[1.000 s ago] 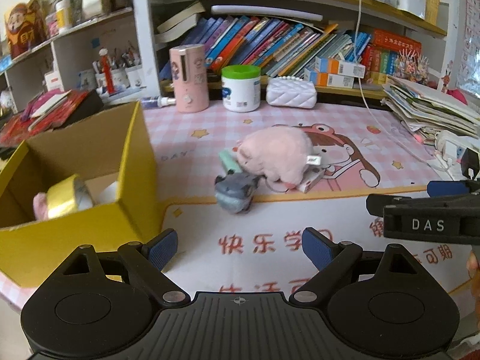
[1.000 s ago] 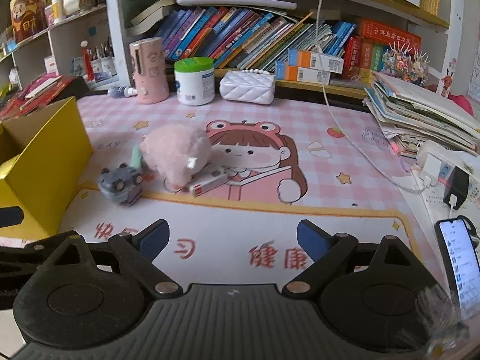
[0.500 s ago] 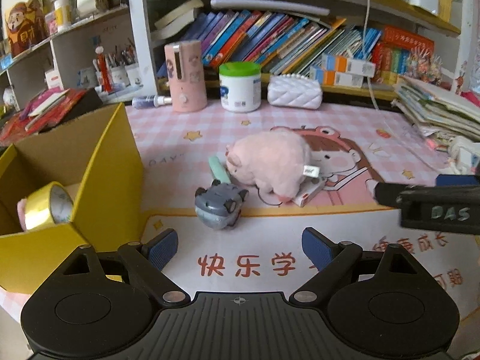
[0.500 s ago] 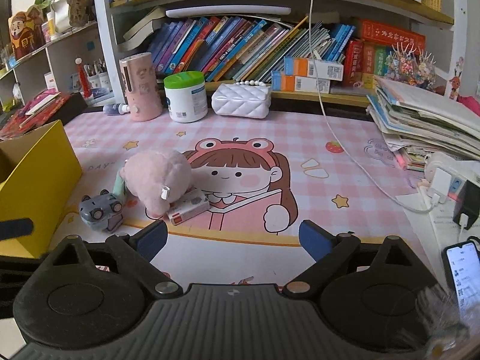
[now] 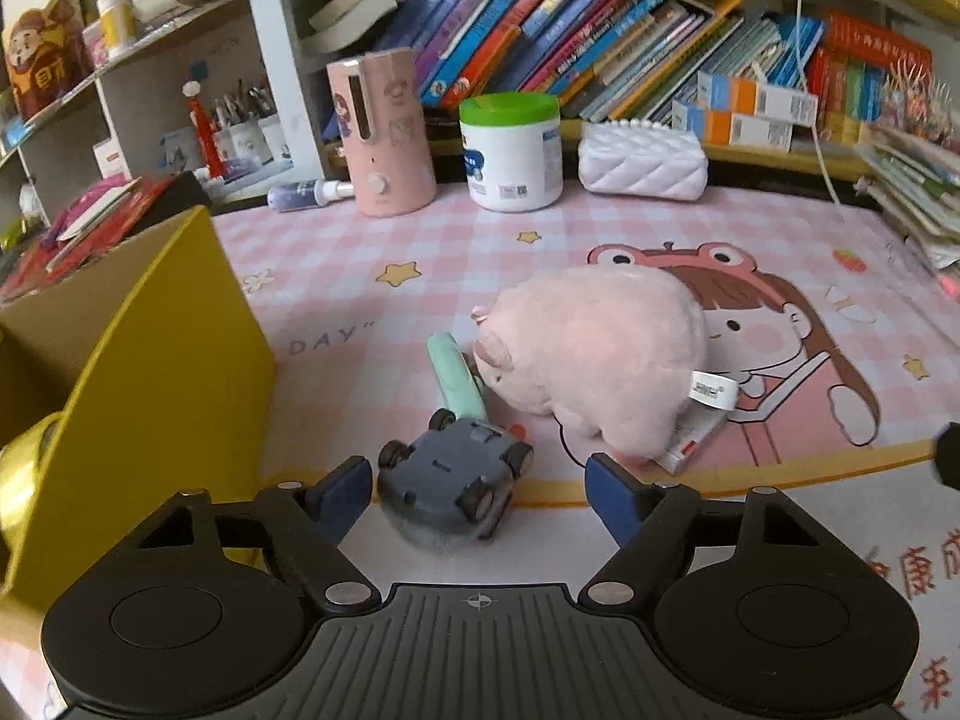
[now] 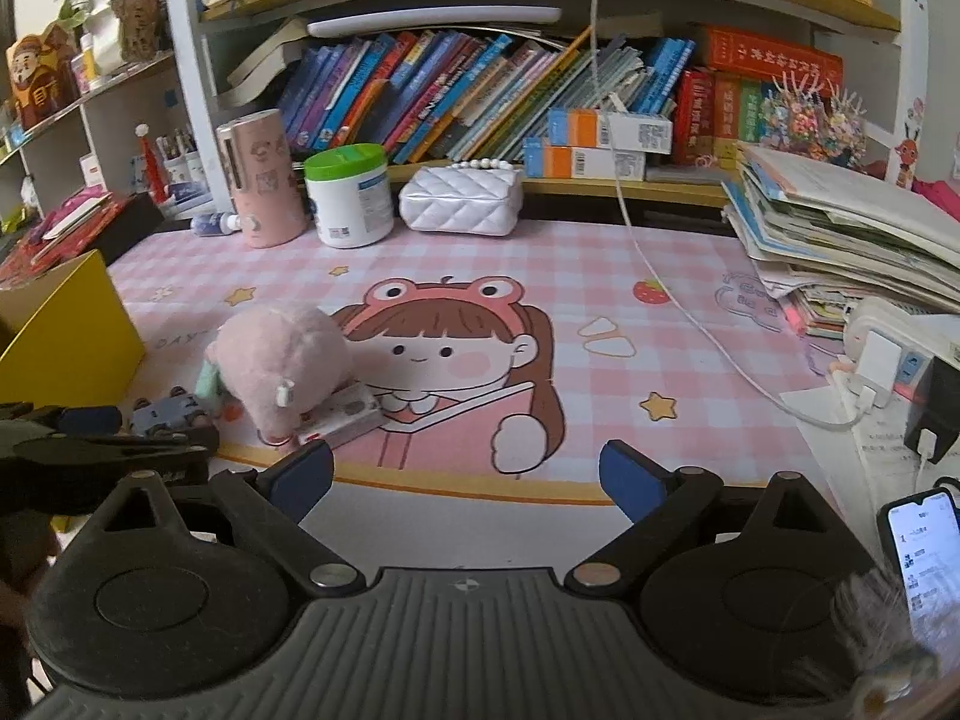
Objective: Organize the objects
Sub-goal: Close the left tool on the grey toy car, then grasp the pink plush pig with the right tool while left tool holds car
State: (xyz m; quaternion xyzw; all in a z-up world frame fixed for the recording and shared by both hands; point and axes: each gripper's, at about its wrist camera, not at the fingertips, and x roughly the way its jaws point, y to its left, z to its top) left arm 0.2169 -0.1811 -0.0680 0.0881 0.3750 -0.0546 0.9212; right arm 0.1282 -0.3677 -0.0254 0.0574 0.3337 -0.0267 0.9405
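Observation:
A grey toy car (image 5: 451, 480) lies on the desk mat between the blue pads of my left gripper (image 5: 477, 495). Its jaws are closing, with a gap still on both sides of the car. Behind the car lie a mint-green stick (image 5: 456, 381) and a pink plush pig (image 5: 600, 354) resting on a small white and red box (image 5: 690, 447). The yellow cardboard box (image 5: 150, 378) stands at the left with a gold tape roll (image 5: 21, 480) inside. My right gripper (image 6: 465, 477) hovers open over the mat's front edge, right of the pig (image 6: 282, 363) and the car (image 6: 168, 414), with nothing between its fingers.
A pink canister (image 5: 384, 138), a green-lidded white tub (image 5: 513, 150) and a white quilted purse (image 5: 642, 165) stand along the bookshelf at the back. A paper stack (image 6: 840, 234), chargers (image 6: 876, 366) and a phone (image 6: 927, 552) crowd the right side. A white cable (image 6: 666, 294) crosses the mat.
My left gripper has moved forward and down until the toy car sits between its pads, and its jaws have narrowed. The right gripper has shifted right, away from the pig.

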